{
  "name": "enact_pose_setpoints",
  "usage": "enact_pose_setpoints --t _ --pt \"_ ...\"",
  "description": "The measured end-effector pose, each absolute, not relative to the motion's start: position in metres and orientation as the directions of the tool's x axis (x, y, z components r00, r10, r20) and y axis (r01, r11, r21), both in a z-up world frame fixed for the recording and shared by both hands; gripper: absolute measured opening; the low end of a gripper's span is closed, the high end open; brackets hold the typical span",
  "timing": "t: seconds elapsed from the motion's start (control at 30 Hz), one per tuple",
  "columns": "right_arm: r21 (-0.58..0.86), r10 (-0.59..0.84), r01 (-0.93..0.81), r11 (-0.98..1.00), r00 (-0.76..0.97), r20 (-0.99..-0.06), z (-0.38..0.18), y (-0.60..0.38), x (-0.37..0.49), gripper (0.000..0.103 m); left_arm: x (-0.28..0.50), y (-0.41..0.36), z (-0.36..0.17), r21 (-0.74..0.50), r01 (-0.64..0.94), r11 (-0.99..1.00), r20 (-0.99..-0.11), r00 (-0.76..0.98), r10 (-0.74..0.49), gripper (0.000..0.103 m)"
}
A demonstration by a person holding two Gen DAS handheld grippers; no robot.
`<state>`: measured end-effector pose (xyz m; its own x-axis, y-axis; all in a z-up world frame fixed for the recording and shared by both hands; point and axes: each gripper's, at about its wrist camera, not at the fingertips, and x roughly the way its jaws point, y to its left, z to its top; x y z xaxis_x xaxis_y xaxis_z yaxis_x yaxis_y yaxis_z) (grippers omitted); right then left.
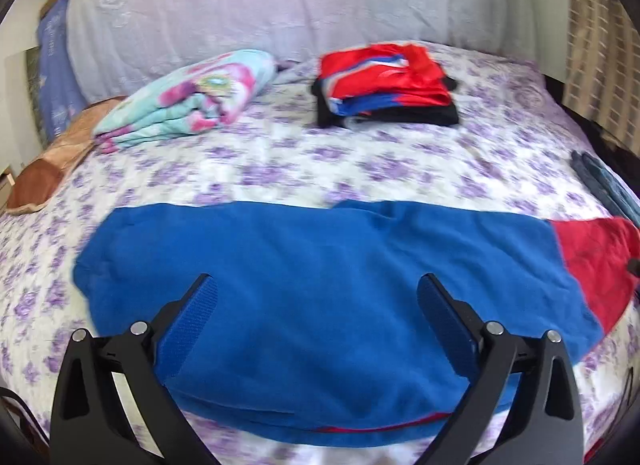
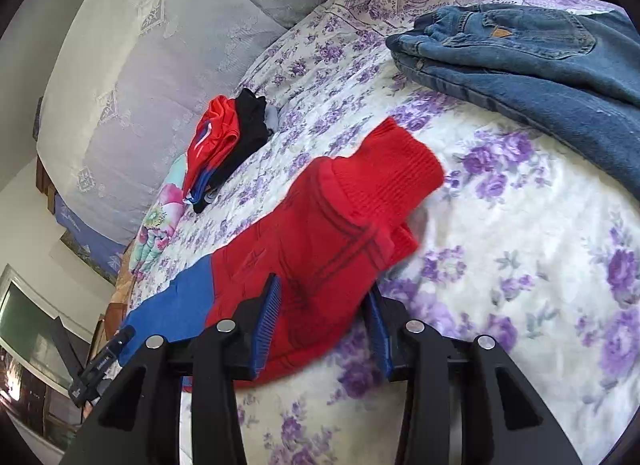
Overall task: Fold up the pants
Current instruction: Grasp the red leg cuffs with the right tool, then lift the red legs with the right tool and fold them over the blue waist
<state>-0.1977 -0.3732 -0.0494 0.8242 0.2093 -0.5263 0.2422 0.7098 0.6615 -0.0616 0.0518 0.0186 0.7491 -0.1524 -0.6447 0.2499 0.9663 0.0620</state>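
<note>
I'm over the bed [image 1: 280,169] now, purple-flowered sheet under everything, and the blue-and-red pants [image 1: 320,277] lie flat across it from nine o'clock to three o'clock in the left view, blue body at centre, red cuff end out at three. By my reckoning the legs are already laid one on the other and the crosswise fold comes next. My left gripper [image 1: 316,305] hovers above the blue cloth, jaws wide, holding nothing. My right gripper [image 2: 324,305] sits at six o'clock in its own view, jaws fairly narrow, straddling the red end without pinching it, as far as I can tell. Next I need both to bite an edge and carry the red end over the blue. Count: one pair being folded, one pair of jeans [image 2: 532,53] at one o'clock, one stack of folded clothes [image 1: 384,85] at twelve, one flowered blanket [image 1: 188,101] at ten.
</note>
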Motion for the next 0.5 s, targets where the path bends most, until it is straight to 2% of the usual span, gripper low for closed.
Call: enact_pose_setpoints --t 0.07,0.13,0.2,0.3,0.5 --pt "0.669 0.200 0.244 0.702 0.834 -0.514 -0.052 -0.372 -0.195 0.028 -0.063 0.033 0.007 0.065 0.291 0.954 -0.675 0.717 -0.173 0.098" --pt "0.670 0.191 0.235 0.704 0.846 -0.498 -0.052 -0.371 -0.198 0.022 -0.064 0.015 -0.012 0.133 0.315 0.940 -0.712 0.690 -0.131 0.098" --pt "0.641 0.167 0.229 0.733 0.852 -0.496 -0.046 -0.368 -0.201 0.020 -0.061 0.008 -0.028 0.177 0.323 0.930 -0.741 0.665 -0.090 0.099" --pt "0.536 0.090 0.240 0.810 0.851 -0.517 -0.029 -0.353 -0.199 0.020 -0.058 0.022 -0.021 0.106 0.295 0.950 -0.745 0.656 -0.120 0.099" --pt "0.263 -0.049 0.205 0.943 0.865 -0.500 0.018 -0.304 -0.186 0.019 -0.062 0.084 0.009 0.062 0.157 0.986 -0.678 0.731 -0.073 0.099"
